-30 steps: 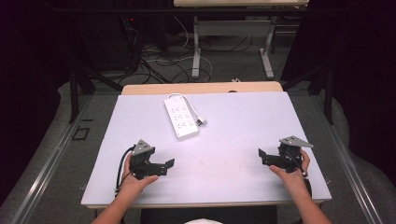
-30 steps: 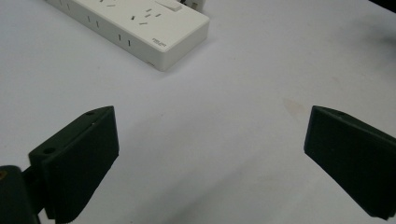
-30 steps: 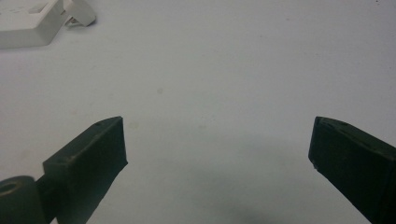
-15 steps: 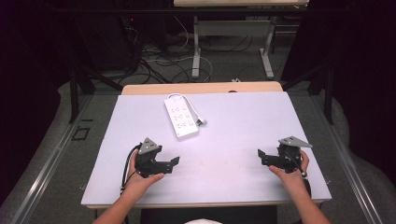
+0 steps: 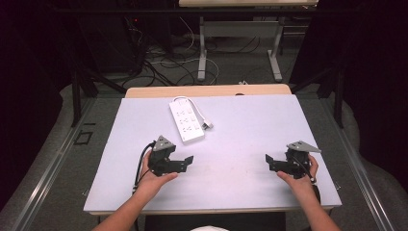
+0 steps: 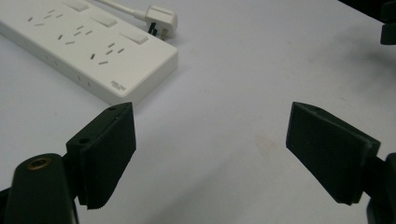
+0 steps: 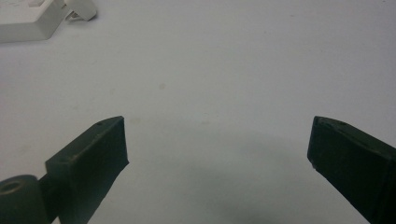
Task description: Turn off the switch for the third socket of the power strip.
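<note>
A white power strip [image 5: 186, 121] lies on the white table [image 5: 250, 120] at the back, left of centre, with its white plug [image 5: 207, 125] beside it. My left gripper [image 5: 188, 161] hovers just in front of the strip, open, with nothing between its jaws. They have closed a little within the last second. In the left gripper view [image 6: 212, 149] the power strip [image 6: 79, 46] and plug [image 6: 161, 19] lie close ahead at upper left. My right gripper [image 5: 269, 161] is at the front right, open and empty [image 7: 219, 163]. The strip's end [image 7: 23, 18] is far off at upper left.
The table's front edge runs just behind both hands. Beyond the far edge are a wooden strip [image 5: 207, 90], cables on the floor [image 5: 168, 62] and the legs of another table [image 5: 202, 53]. The other gripper [image 6: 387, 23] peeks in at the top right of the left gripper view.
My left gripper has moved right and farther onto the table, nearer the power strip, and risen slightly. The right gripper has kept still.
</note>
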Action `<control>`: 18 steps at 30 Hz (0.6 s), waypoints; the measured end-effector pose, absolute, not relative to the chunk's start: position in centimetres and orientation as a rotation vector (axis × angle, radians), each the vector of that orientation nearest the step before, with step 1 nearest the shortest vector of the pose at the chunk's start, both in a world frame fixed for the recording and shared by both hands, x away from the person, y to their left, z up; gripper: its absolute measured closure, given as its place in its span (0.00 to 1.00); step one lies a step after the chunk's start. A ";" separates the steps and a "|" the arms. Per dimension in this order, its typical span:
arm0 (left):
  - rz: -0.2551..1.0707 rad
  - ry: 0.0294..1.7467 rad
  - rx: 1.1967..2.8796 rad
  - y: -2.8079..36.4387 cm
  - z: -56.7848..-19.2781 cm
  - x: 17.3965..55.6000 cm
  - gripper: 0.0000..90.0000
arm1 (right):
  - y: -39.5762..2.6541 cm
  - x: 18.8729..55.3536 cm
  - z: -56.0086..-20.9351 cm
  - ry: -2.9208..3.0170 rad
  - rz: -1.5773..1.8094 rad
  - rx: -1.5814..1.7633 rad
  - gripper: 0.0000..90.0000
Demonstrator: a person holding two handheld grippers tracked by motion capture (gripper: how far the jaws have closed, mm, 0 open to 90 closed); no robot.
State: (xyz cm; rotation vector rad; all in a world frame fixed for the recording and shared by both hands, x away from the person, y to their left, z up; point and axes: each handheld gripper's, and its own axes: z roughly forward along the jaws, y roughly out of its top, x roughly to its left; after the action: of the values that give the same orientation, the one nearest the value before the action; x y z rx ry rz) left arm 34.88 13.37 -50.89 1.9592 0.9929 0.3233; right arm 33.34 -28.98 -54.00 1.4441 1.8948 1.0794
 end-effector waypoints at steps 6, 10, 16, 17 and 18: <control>0.322 0.998 1.948 12.8 -49.8 35.6 0.18 | -29.0 33.3 -54.1 1.897 1.078 1.445 0.05; 0.311 0.997 1.954 12.4 -49.1 36.2 0.18 | -29.0 33.4 -54.1 1.897 1.077 1.446 0.05; 0.318 1.030 1.954 11.6 -47.7 37.5 0.20 | -29.0 33.3 -54.1 1.896 1.077 1.451 0.05; 0.318 1.030 1.954 11.6 -47.7 37.5 0.22 | -29.0 33.4 -54.1 1.896 1.076 1.451 0.05; 0.321 1.034 1.957 11.5 -47.5 37.7 0.23 | -29.0 33.4 -54.1 1.894 1.077 1.454 0.05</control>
State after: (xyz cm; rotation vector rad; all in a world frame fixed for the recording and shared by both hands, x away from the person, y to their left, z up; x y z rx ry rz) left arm 37.68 11.50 -47.53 1.9572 1.0343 0.3214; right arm 33.36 -28.96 -54.11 1.4537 1.8937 1.0770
